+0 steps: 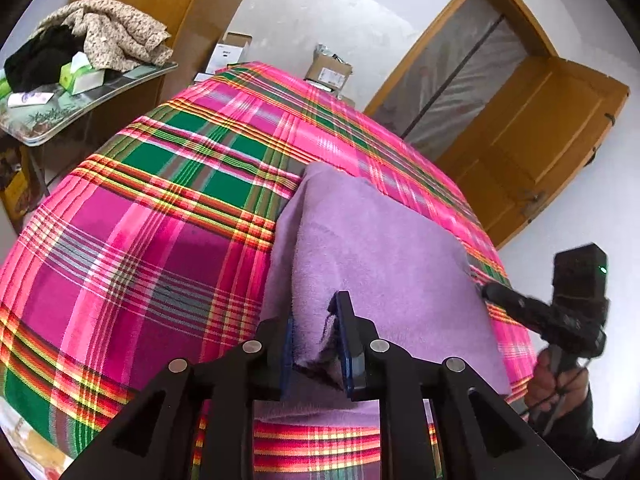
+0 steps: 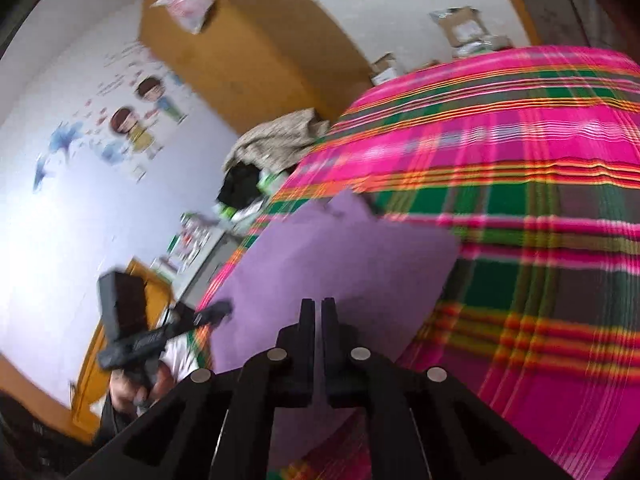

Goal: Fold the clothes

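A lilac cloth [image 1: 380, 248] lies folded on the pink and green plaid bedspread [image 1: 152, 208], its near edge bunched up. My left gripper [image 1: 318, 344] is shut on that bunched edge, which sits between its blue pads [image 1: 349, 344]. In the blurred right wrist view my right gripper [image 2: 319, 308] hovers over the lilac cloth [image 2: 332, 248], jaws almost together and nothing seen between them. From the left wrist view the right gripper [image 1: 488, 292] has its tip at the cloth's right edge, held by a hand [image 1: 556, 380]. The left gripper [image 2: 218, 310] shows at the cloth's left edge.
A side table [image 1: 44, 124] left of the bed carries a heap of clothes [image 1: 108, 28] and tissue boxes [image 1: 84, 76]. Cardboard boxes [image 1: 328, 68] stand beyond the bed's far edge. A wooden door [image 1: 532, 132] stands open on the right. The bedspread [image 2: 520, 208] spreads wide beyond the cloth.
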Tool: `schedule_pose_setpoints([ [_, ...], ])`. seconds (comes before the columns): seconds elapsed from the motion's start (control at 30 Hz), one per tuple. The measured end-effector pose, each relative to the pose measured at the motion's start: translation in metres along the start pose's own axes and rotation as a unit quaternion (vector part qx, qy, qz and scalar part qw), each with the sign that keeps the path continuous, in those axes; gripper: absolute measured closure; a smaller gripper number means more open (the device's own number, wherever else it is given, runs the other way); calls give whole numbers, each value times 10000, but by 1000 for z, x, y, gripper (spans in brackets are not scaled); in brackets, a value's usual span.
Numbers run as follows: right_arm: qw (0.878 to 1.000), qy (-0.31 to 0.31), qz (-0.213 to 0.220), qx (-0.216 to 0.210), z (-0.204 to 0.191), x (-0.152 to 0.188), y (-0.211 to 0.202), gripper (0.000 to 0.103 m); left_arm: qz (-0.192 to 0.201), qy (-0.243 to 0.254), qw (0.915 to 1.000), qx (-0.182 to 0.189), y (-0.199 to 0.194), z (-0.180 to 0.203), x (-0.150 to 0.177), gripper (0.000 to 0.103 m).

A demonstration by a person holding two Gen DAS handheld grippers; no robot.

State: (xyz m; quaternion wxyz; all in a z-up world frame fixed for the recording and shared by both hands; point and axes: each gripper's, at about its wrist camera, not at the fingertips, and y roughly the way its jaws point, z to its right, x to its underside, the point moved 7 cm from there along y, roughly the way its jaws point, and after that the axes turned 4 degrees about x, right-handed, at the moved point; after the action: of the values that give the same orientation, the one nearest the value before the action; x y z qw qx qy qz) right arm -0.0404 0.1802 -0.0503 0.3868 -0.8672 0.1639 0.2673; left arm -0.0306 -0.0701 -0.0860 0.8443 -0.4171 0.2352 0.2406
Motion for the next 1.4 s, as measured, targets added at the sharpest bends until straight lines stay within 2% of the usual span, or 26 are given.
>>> schedule_pose_setpoints([
  [0.13,9992,-206,-329,17,-9,29,5,98,-18,-29,10000,-33,0,-2,1,82],
  [0.23,9993,-180,-327,-31,-13,36,3,98,30,5,9999,-114,-5,-2,0,80],
  [0.33,9989,-368,-295,53,-21,38,-4,93,146,60,9995,-268,-15,-2,-4,80],
  [0.47,9974,-560,-449,-113,-25,51,-8,93,368,137,9984,-405,-31,1,-10,83],
  [0.53,9965,-492,-662,-98,-20,59,2,94,439,226,9982,-340,-36,11,-12,83],
  [0.6,9967,-431,-676,-154,-20,62,6,94,430,376,9981,-220,-35,25,-10,83],
  [0.7,9964,-504,-672,-95,-23,60,6,94,248,571,9980,-111,-19,40,-5,83],
  [0.87,9972,-553,-494,-84,-24,52,-7,94,-62,399,9990,-210,-1,22,5,84],
  [0.97,9983,-496,-315,39,-18,43,-15,92,-54,340,9992,-193,-4,17,6,84],
  [1.1,9992,-289,-64,255,-3,28,-21,75,-4,378,9989,-278,-10,15,4,84],
  [1.23,9987,-320,44,404,1,16,-22,75,89,504,9979,-386,-13,21,-1,84],
  [1.4,9979,-410,58,491,1,4,-14,75,95,658,9972,-342,-10,30,-3,84],
])
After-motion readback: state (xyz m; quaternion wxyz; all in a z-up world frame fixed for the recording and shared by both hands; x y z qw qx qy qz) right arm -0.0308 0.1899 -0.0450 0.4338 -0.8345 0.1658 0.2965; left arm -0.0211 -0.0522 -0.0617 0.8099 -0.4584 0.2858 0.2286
